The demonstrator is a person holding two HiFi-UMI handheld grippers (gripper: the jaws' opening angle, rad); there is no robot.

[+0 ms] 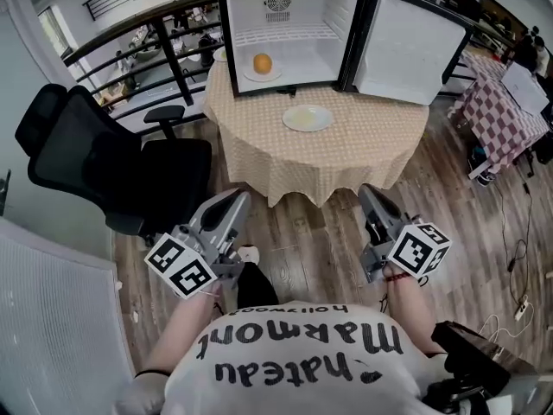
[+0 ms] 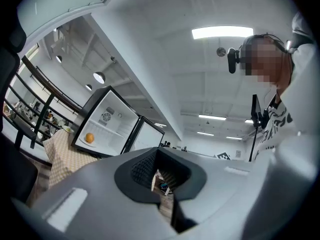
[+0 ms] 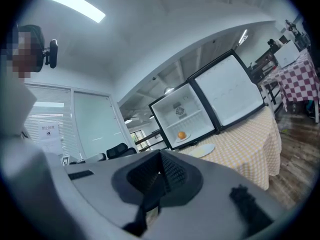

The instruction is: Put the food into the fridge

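Head view: orange (image 1: 263, 63) inside the open fridge (image 1: 342, 20), well ahead of left gripper (image 1: 235, 199) and right gripper (image 1: 370, 194); plate (image 1: 307, 118) on counter (image 1: 367, 150) bare. Left gripper view: jaws together, empty. Right gripper view: same. Only closing the door (image 1: 406, 46) seems left.

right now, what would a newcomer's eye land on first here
The open mini fridge on the round checked table stands out, door swung right, with an orange on a saucer inside. An empty plate lies on the cloth in front of it. Nearer, the left gripper and right gripper hang shut and empty, short of the table.
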